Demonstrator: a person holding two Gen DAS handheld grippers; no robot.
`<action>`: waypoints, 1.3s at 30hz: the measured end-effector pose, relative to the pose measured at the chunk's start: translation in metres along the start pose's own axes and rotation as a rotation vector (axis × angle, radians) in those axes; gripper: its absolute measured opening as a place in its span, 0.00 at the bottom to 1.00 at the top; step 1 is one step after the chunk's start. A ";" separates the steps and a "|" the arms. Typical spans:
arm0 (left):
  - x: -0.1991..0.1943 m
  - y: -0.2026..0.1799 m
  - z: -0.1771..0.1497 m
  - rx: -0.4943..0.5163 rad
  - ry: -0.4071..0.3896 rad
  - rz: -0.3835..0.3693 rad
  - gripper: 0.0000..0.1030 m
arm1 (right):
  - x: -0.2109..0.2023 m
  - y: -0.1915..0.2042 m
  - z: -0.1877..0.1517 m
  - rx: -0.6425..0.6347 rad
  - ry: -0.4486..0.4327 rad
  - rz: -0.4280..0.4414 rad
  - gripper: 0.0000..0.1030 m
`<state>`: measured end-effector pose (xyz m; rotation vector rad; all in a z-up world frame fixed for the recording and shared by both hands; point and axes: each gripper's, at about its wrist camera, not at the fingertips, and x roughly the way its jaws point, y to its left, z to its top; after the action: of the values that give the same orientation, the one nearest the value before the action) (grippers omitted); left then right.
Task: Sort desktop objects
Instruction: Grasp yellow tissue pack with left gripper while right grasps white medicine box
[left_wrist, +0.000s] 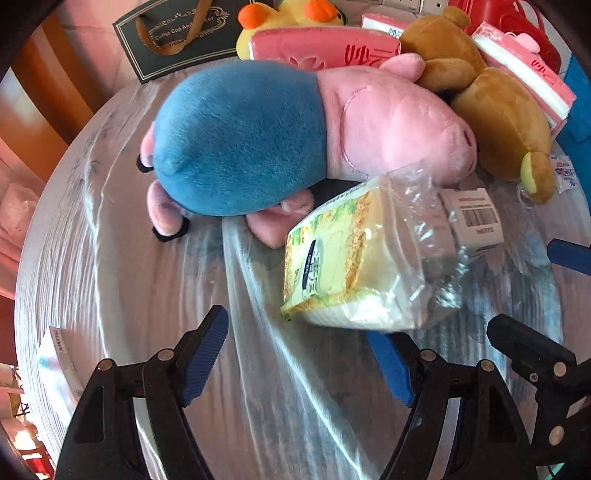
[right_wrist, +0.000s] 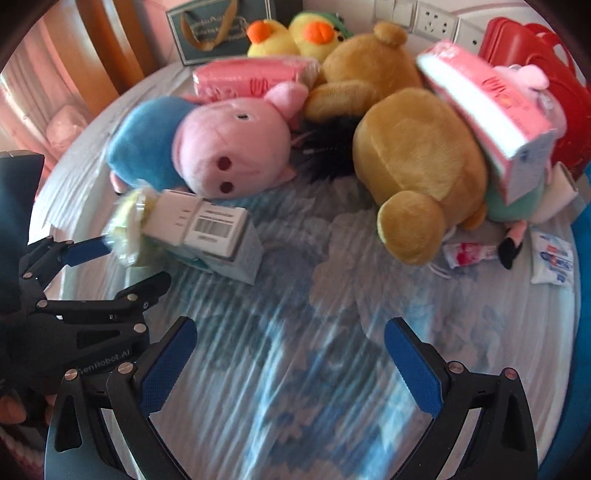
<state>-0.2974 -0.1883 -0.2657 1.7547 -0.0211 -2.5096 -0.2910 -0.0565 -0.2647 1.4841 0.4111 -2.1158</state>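
Blue-padded jaws of left gripper (left_wrist: 299, 358) and right gripper (right_wrist: 290, 363) gape wide, empty, above the table (right_wrist: 332, 314).

I see bright daylight glaring in streaks off the plastic table cover (left_wrist: 110, 258); my right view is motion-blurred, and fisheye distortion darkens every corner.

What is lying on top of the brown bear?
A pink tissue pack lies tilted across the brown bear's back. A small pink plush sits at the pack's far end. What lies beneath the pack on its far side is mostly covered.
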 end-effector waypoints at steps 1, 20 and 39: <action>0.002 0.001 0.001 -0.009 -0.017 -0.021 0.76 | 0.009 -0.003 0.002 0.004 0.017 -0.004 1.00; -0.007 0.014 -0.009 -0.072 -0.133 -0.007 0.82 | 0.032 -0.013 -0.015 -0.003 -0.046 -0.036 0.92; -0.011 0.006 0.016 -0.005 -0.148 -0.080 0.12 | 0.013 0.020 0.021 -0.109 -0.111 0.173 0.32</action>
<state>-0.3087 -0.1935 -0.2493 1.5950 0.0474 -2.6876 -0.2993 -0.0871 -0.2682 1.2867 0.3390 -1.9957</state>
